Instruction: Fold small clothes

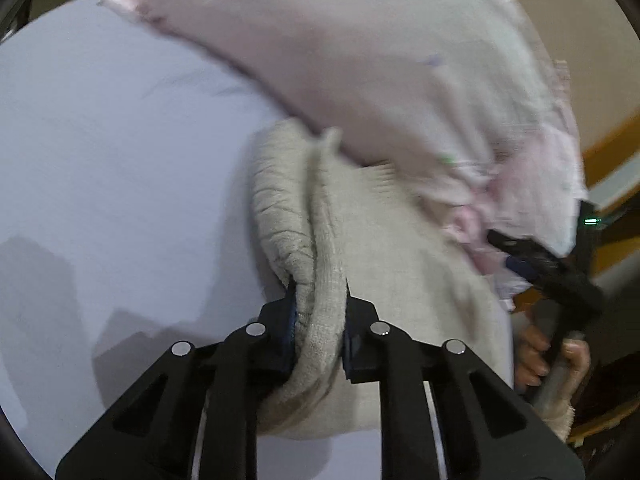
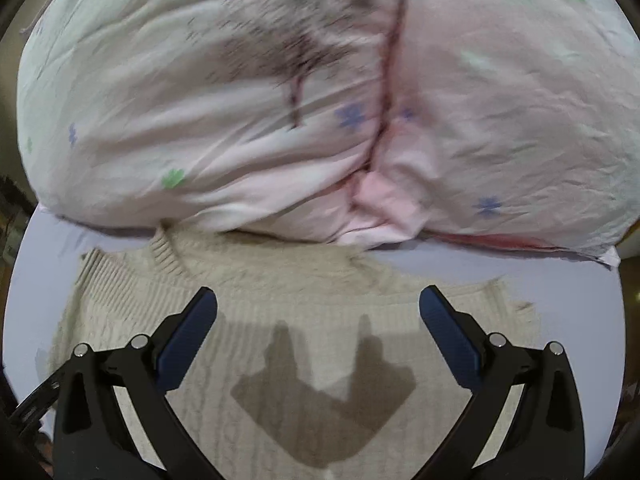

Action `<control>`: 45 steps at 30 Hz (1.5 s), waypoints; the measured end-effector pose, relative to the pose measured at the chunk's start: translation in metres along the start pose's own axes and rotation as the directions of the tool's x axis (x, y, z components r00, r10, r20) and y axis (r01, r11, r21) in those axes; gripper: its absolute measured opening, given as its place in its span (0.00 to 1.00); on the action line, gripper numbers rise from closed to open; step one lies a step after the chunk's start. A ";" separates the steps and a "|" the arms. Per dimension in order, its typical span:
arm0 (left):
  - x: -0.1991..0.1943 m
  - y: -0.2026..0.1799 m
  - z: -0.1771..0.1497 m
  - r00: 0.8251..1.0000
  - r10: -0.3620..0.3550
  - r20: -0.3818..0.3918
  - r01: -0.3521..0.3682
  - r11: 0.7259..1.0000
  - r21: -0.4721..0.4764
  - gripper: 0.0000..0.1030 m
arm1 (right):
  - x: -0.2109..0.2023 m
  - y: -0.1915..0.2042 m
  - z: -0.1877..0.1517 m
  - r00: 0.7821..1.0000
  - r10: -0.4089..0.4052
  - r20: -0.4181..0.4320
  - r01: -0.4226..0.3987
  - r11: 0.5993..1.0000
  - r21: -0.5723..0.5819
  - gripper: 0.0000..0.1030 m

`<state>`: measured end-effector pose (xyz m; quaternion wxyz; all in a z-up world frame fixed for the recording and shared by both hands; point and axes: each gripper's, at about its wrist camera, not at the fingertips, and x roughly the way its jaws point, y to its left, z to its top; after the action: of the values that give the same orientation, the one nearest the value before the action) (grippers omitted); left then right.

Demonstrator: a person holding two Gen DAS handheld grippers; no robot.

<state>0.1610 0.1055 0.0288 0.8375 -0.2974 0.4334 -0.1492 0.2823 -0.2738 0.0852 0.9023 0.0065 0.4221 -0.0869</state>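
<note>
A: What have the left tongs (image 1: 320, 320) got?

B: They are closed on a bunched fold of the cream knit sweater (image 1: 320, 264); the cloth fills the gap between the blue pads, so the pads themselves are mostly hidden; the grasped fold is lifted clear of the pale lilac surface (image 1: 120, 180).

A: And the right tongs (image 2: 318, 316)?

B: Spread wide and holding nothing; they hang over the sweater (image 2: 280, 300), which lies spread on the surface (image 2: 560, 280) with its ribbed collar toward the far left; their shadow falls on the knit between the fingers.

A: What is the big pale thing behind?

B: A pink-and-white pillow (image 2: 320, 100) printed with small green and blue flowers; it overlaps the sweater's far edge, so how far the collar runs under it I cannot tell; it is smeared by blur in both views, and the dark marking on it is unreadable.

A: Anything else cut off?

B: In the left wrist view the right tongs show at the far right, blurred, with the person's right hand (image 1: 552, 364) on the handle; the sweater's near hem is hidden behind the tongs in both views.
</note>
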 end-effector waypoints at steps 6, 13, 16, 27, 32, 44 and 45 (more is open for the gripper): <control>0.007 -0.107 -0.008 0.985 -0.170 -0.005 0.168 0.965 0.202 0.15 | -0.033 -0.069 0.013 0.998 -0.015 0.056 0.011 0.997 0.072 0.98; 0.135 -0.200 -0.047 0.897 -0.285 -0.337 0.357 0.917 0.175 0.22 | -0.051 -0.152 0.012 0.998 0.047 0.041 -0.054 0.978 0.203 0.98; 0.135 -0.186 -0.040 0.844 -0.427 -0.326 0.465 0.884 0.046 0.24 | -0.045 -0.162 0.005 0.999 0.050 0.009 -0.051 0.978 0.204 0.98; 0.051 -0.107 0.007 0.990 -0.137 0.039 0.131 0.984 0.122 0.63 | -0.013 -0.093 -0.017 0.955 0.214 -0.204 -0.203 0.977 0.071 0.76; 0.056 -0.070 0.006 1.000 -0.002 0.028 0.000 0.997 0.077 0.63 | 0.024 -0.073 -0.039 0.895 0.289 -0.340 -0.258 0.957 0.133 0.27; 0.072 -0.085 -0.013 0.999 -0.007 -0.046 0.015 0.984 0.179 0.68 | -0.005 -0.132 -0.032 0.945 -0.171 -0.278 0.229 0.955 0.191 0.15; 0.075 -0.090 -0.014 0.999 -0.005 -0.051 0.015 0.982 0.186 0.69 | 0.001 -0.133 -0.032 0.943 -0.162 -0.290 0.222 0.957 0.189 0.16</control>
<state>0.1938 -0.0080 0.0308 0.8498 -0.2162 0.4369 -0.2006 0.2371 -0.4018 0.0717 0.8168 0.0764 0.5282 -0.2191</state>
